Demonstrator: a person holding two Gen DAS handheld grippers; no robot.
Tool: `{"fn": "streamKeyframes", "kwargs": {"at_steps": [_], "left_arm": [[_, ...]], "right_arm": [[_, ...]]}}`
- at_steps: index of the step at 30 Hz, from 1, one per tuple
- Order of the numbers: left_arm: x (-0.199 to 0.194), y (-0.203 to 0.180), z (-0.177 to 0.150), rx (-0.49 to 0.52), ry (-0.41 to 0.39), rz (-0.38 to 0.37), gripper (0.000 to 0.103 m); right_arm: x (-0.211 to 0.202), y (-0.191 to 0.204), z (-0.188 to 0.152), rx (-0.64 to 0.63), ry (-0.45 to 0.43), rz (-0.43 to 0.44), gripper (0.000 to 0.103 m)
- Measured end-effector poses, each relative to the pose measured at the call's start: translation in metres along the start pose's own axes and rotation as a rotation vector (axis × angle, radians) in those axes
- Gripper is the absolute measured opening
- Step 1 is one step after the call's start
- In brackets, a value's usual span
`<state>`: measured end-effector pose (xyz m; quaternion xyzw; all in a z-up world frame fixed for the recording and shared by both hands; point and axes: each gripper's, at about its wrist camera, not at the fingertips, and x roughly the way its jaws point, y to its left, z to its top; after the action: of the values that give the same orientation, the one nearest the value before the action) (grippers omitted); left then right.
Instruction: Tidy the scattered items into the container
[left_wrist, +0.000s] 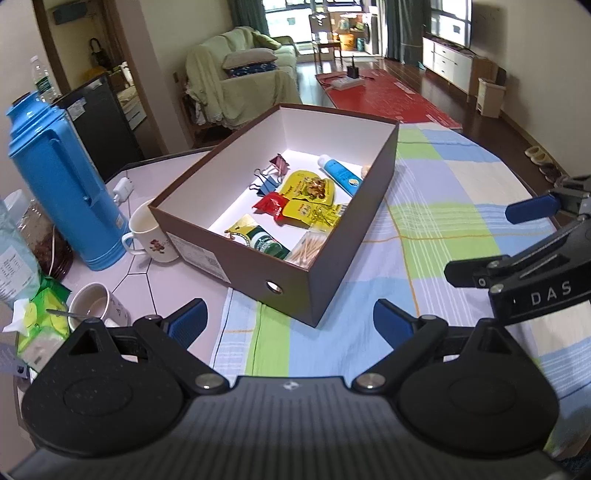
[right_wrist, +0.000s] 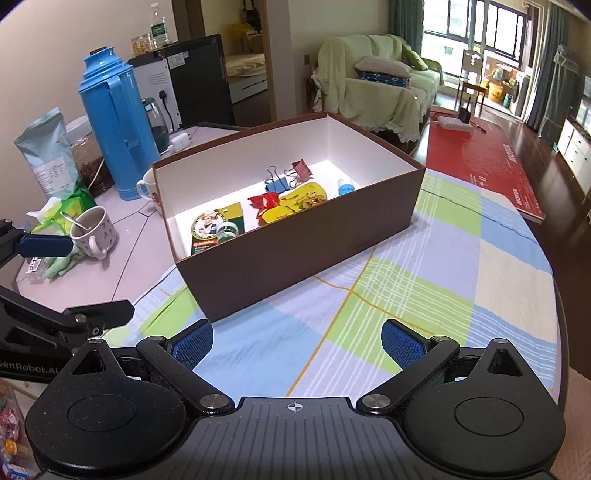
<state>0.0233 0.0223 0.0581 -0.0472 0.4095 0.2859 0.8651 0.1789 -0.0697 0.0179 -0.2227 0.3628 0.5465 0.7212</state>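
A brown cardboard box (left_wrist: 343, 236) (right_wrist: 295, 254) with a white inside stands on the checked cloth (left_wrist: 436, 229) (right_wrist: 424, 280). In it lie binder clips (left_wrist: 271, 173) (right_wrist: 284, 177), yellow snack packets (left_wrist: 310, 190) (right_wrist: 303, 199), a red sachet (left_wrist: 271, 206) (right_wrist: 264, 203), a blue-and-white tube (left_wrist: 340, 173) (right_wrist: 345, 186), a green-capped pack (left_wrist: 258, 238) (right_wrist: 218, 229) and cotton swabs (left_wrist: 308, 249). My left gripper (left_wrist: 290, 325) hangs open and empty in front of the box's near corner. My right gripper (right_wrist: 297, 345) is open and empty over the cloth, short of the box.
Left of the box stand a blue thermos (left_wrist: 59, 177) (right_wrist: 114, 133), a white mug (left_wrist: 151, 232), a cup with a spoon (left_wrist: 92, 306) (right_wrist: 92, 230), a green tissue pack (left_wrist: 44, 314) and a foil bag (right_wrist: 46, 155). The table's edge curves on the right.
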Motion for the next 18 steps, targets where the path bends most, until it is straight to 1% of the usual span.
{"fn": "streamKeyframes", "kwargs": {"at_steps": [3, 8, 12, 13, 14, 18], "left_arm": [[-0.006, 0.000, -0.001, -0.012, -0.019, 0.014, 0.095], [-0.021, 0.000, 0.000, -0.031, -0.080, 0.034, 0.095], [-0.027, 0.001, 0.002, -0.061, -0.090, 0.058, 0.097], [-0.028, 0.001, 0.002, -0.067, -0.093, 0.067, 0.100], [-0.030, 0.001, 0.002, -0.070, -0.099, 0.073, 0.100], [-0.037, 0.003, 0.002, -0.093, -0.124, 0.064, 0.100]], "right_arm": [[-0.001, 0.001, -0.002, -0.010, -0.001, 0.008, 0.100], [-0.004, 0.003, -0.004, -0.025, -0.004, 0.021, 0.100], [-0.007, 0.005, -0.007, -0.034, -0.005, 0.029, 0.100], [-0.007, 0.005, -0.008, -0.036, -0.006, 0.030, 0.100], [-0.008, 0.006, -0.008, -0.038, -0.007, 0.030, 0.100], [-0.011, 0.007, -0.011, -0.040, -0.011, 0.032, 0.100]]}}
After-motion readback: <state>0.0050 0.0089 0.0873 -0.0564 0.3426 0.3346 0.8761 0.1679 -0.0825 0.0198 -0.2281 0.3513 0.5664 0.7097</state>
